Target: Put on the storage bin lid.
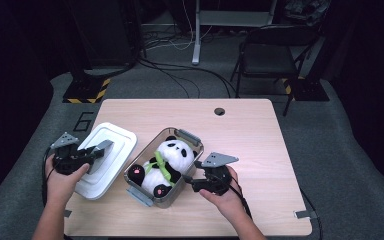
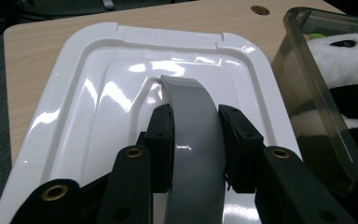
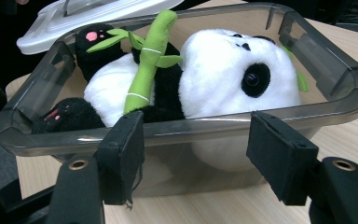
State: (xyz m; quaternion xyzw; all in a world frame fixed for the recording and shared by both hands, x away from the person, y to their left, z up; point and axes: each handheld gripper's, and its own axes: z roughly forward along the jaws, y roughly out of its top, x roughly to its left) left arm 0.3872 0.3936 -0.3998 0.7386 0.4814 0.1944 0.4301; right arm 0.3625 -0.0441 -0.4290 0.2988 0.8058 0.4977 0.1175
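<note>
Glossy white plastic lid (image 2: 121, 84), light, stiff and likely slippery, lies on the bench (image 1: 250, 130) beside the grey tub (image 3: 345, 88), best held where the left gripper (image 2: 195, 140) clamps its grey handle (image 2: 191, 121); right gripper (image 3: 205, 154) gapes.

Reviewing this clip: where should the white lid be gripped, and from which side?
By the grey handle arching up from the middle of the white lid, coming from above with one jaw on each edge. The left gripper is already shut on it; the rest is flat and wide.
</note>
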